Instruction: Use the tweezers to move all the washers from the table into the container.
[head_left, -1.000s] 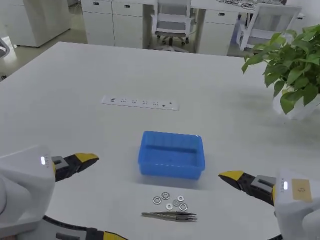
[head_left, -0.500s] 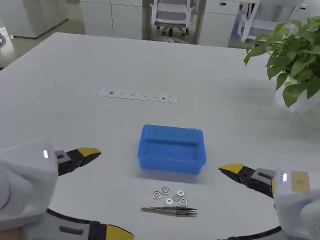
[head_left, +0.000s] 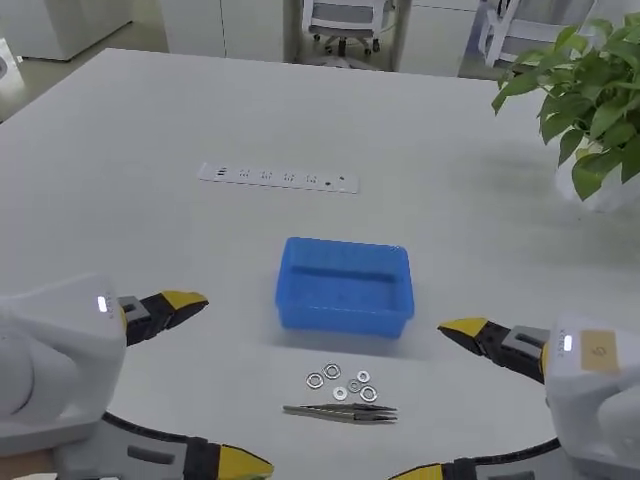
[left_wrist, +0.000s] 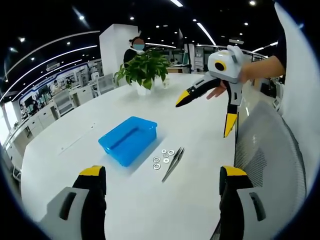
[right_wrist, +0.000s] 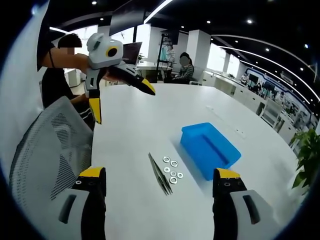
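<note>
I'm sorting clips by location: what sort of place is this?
Probably an open-plan office: a big white table with a power strip on it, a wheeled office chair beyond, and a potted plant.

The container (head_left: 345, 283) is blue, the washers (head_left: 340, 383) and tweezers (head_left: 340, 411) silver, the table (head_left: 150, 120) white.

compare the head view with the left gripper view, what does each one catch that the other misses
Head view: the left gripper's white body with its lit indicator. Left gripper view: a hand holding the right gripper, and a mesh chair back. Both: the blue container, washers and tweezers on the table, the plant, and both claws open.
</note>
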